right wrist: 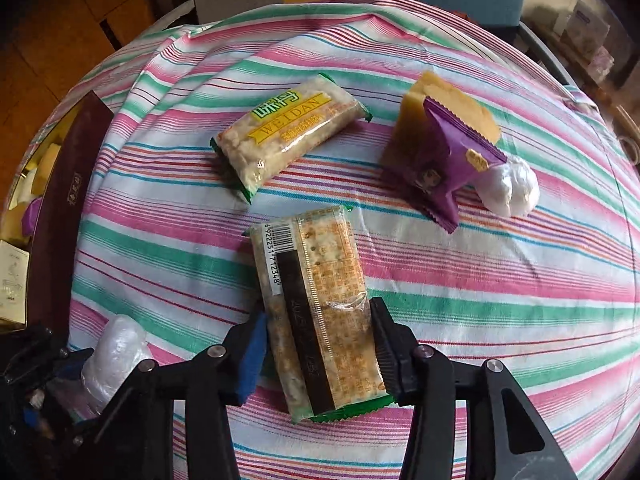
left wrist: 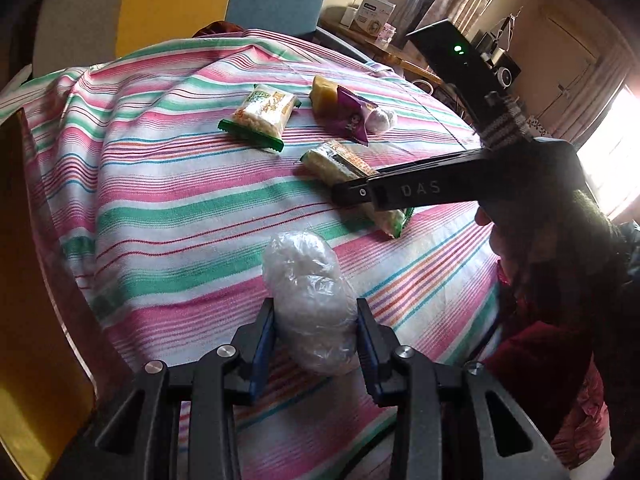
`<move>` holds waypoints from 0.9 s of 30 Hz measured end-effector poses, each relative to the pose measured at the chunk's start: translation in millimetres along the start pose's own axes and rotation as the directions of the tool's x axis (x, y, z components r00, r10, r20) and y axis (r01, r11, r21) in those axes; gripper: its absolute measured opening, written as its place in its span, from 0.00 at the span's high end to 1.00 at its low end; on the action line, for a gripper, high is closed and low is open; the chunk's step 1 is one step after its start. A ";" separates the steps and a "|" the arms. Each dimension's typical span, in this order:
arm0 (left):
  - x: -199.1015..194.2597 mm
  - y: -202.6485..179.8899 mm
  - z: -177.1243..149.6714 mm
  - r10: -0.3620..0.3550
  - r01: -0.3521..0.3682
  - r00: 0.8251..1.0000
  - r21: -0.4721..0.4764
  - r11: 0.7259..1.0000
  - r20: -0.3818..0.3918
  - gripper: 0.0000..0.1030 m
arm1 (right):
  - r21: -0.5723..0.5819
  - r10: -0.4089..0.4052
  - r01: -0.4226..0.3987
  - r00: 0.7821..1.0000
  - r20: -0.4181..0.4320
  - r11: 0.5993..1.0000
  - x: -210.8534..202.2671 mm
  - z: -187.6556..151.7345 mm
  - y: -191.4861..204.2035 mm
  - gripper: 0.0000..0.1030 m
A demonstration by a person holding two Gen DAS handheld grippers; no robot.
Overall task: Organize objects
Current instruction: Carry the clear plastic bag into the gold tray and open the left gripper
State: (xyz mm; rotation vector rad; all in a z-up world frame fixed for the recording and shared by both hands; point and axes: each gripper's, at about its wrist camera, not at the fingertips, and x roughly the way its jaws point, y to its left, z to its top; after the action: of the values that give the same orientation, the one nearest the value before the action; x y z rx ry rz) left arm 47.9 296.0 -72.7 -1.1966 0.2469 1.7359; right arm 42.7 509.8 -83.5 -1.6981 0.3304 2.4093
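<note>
The left gripper (left wrist: 316, 322) grips a clear bag (left wrist: 310, 300), the right gripper (right wrist: 318, 334) a snack bar (right wrist: 316, 308).

Home rm: striped cloth (left wrist: 168, 208), curtains (left wrist: 448, 4), desk w/ speaker (left wrist: 505, 74).

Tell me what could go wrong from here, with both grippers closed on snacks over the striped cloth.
1. The right gripper pinches the barcode-side rice bar near its lower end, so the long free end may sag or swing on lifting.
2. The left gripper squeezes a soft clear-wrapped bundle; slick film could slip.
3. The purple packet leans on the yellow cake; a nudge may topple it.
</note>
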 end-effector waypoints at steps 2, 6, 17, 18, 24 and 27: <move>-9.5 0.1 -1.0 -0.002 0.002 1.000 -0.008 1.000 0.010 0.64 | 0.004 0.001 -0.001 1.000 0.003 1.000 -0.3 -1.0 -2.0 0.51; -45.3 7.5 3.5 0.004 -0.002 0.998 -0.038 0.999 0.067 0.64 | -0.005 -0.004 0.004 1.000 0.018 1.000 -1.6 -4.5 -3.2 0.51; -119.2 146.2 50.9 0.187 -0.148 0.979 -0.346 0.927 0.082 0.64 | -0.042 -0.035 0.037 0.999 0.030 0.998 -10.8 -17.4 4.6 0.51; -121.0 160.9 55.5 0.224 -0.183 0.972 -0.364 0.913 0.073 0.64 | -0.044 -0.036 0.037 0.999 0.030 0.998 -11.5 -18.1 4.0 0.51; -101.3 226.2 70.6 0.303 -0.284 0.953 -0.434 0.855 -0.026 0.64 | -0.053 -0.038 0.040 0.999 0.032 0.998 -15.8 -22.4 4.0 0.51; -90.8 245.9 75.2 0.334 -0.319 0.942 -0.445 0.837 -0.047 0.64 | -0.053 -0.038 0.040 0.999 0.032 0.998 -14.2 -21.1 5.5 0.51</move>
State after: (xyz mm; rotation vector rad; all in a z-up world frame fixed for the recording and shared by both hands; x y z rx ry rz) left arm -189.7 165.0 -45.1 -1.5226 0.0255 2.1912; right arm 65.0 498.5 -76.5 -1.6712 0.2278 2.4347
